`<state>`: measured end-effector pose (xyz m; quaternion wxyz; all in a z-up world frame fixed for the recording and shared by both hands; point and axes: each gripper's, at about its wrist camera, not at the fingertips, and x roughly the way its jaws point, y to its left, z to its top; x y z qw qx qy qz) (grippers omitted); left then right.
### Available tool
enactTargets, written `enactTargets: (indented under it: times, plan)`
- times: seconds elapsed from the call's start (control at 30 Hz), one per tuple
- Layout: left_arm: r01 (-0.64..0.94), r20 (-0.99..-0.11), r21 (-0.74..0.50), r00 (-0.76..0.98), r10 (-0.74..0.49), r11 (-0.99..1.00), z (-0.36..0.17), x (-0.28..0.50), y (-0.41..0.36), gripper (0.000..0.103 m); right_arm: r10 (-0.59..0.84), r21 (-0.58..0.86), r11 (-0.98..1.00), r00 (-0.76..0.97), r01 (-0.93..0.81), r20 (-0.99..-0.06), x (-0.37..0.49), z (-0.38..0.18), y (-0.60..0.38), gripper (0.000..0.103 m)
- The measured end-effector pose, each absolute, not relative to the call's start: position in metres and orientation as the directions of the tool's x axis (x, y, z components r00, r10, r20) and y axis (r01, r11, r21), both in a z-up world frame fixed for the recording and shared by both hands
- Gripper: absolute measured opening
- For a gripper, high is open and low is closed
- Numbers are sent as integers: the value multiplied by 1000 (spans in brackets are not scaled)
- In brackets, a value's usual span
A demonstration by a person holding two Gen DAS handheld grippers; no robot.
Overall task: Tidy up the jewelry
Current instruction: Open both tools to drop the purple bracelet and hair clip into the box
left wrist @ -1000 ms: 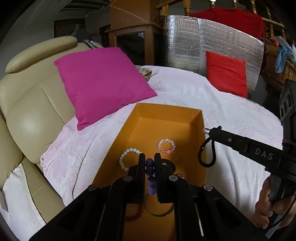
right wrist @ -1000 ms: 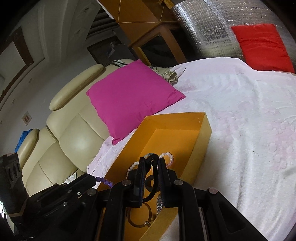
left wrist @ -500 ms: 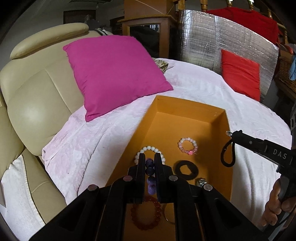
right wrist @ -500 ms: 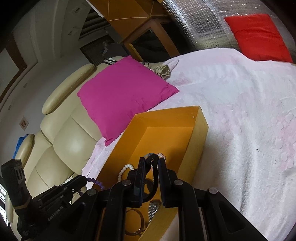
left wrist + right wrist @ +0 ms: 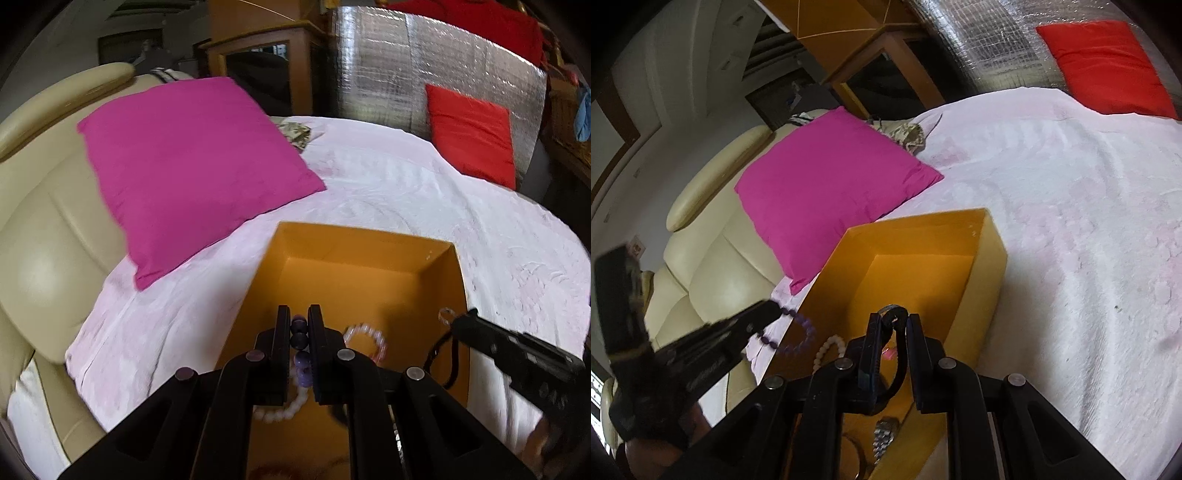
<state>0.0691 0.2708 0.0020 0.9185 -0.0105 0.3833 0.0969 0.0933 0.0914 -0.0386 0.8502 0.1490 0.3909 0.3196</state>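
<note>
My left gripper is clamped on a purple bead bracelet, the beads stacked in the narrow gap at lower centre of the left view; the right view shows the rest of the strand hanging as a loop at centre left, over the near edge of the orange box. My right gripper is pinched on a black cord loop with a small metal ring at its top, held above the box's near end at bottom centre. Lower in the box lie a white bead bracelet, a pink-and-clear bead bracelet, a metal watch and a bangle, all near the bottom of each frame. I judge I am carrying both pieces to spots inside the box. To do it well, I should lower each hand until its piece touches the bare orange floor toward the far end, where nothing lies, then part the fingers, so nothing bounces or tangles with the strands already there. The dangling purple loop could snag the box wall, so I would lift it inward first. Beyond the box are the pale pink bedcover and magenta cushion.
</note>
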Motion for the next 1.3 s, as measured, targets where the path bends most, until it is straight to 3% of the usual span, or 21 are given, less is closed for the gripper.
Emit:
enactTargets:
  times: [0.27, 0.63, 0.73, 0.83, 0.9, 1.03, 1.2, 1.3]
  plan:
    - [-187, -759, 86, 624, 186, 979, -24, 109, 269, 10, 652, 517, 758, 501, -398, -569, 111, -47, 91, 17]
    - [-194, -756, 115, 619, 213, 974, -29, 110, 268, 10, 645, 508, 763, 521, -400, -559, 117, -48, 95, 18]
    - [-200, -750, 119, 623, 220, 972, -27, 106, 268, 11, 652, 514, 757, 524, -404, -549, 118, -48, 96, 22]
    - [-205, -740, 126, 632, 229, 971, -23, 101, 268, 22, 666, 530, 744, 519, -407, -536, 117, -48, 95, 31]
    - [-208, -730, 134, 641, 238, 969, -20, 96, 267, 36, 669, 534, 741, 519, -407, -532, 116, -47, 95, 34]
    - [-217, -718, 134, 651, 246, 967, -13, 87, 266, 40, 672, 541, 737, 527, -405, -520, 114, -43, 91, 33]
    - [-233, -692, 115, 679, 246, 966, 3, 65, 261, 60, 675, 540, 734, 533, -413, -510, 105, -32, 83, 33]
    - [-249, -674, 95, 697, 247, 964, 18, 43, 258, 64, 633, 466, 774, 539, -429, -555, 89, -22, 79, 33]
